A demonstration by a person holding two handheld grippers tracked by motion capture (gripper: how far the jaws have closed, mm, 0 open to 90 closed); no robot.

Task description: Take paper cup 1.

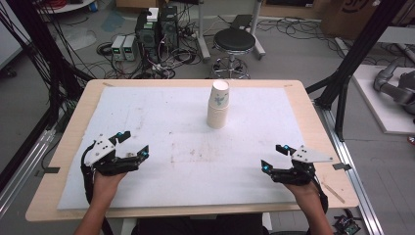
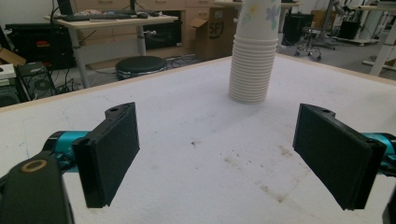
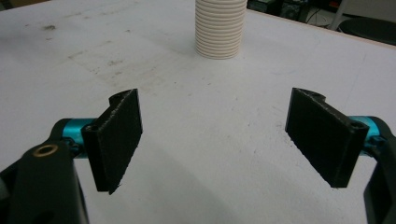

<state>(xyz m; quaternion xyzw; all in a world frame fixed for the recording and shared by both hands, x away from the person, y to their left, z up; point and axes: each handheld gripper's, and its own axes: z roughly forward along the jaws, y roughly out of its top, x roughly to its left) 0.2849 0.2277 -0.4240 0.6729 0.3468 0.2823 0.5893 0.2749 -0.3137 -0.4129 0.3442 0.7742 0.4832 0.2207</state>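
Note:
A stack of white paper cups (image 1: 218, 104), upside down with a flower print on the top one, stands on the white mat (image 1: 186, 147) toward the far middle of the table. The same cup stack (image 2: 252, 56) rises ahead in the left gripper view, and the cup stack (image 3: 220, 28) sits ahead in the right gripper view. My left gripper (image 1: 133, 143) rests near the mat's front left, open, nothing between its pads (image 2: 112, 154). My right gripper (image 1: 274, 157) rests at the front right, also open and empty, pads (image 3: 117, 144) wide apart.
The mat lies on a wooden table (image 1: 73, 122) and carries faint brown stains (image 1: 195, 156) at its middle. Beyond the far edge are a black stool (image 1: 234, 44), computers and cables (image 1: 156, 34). Black frame posts (image 1: 342, 83) stand at both sides.

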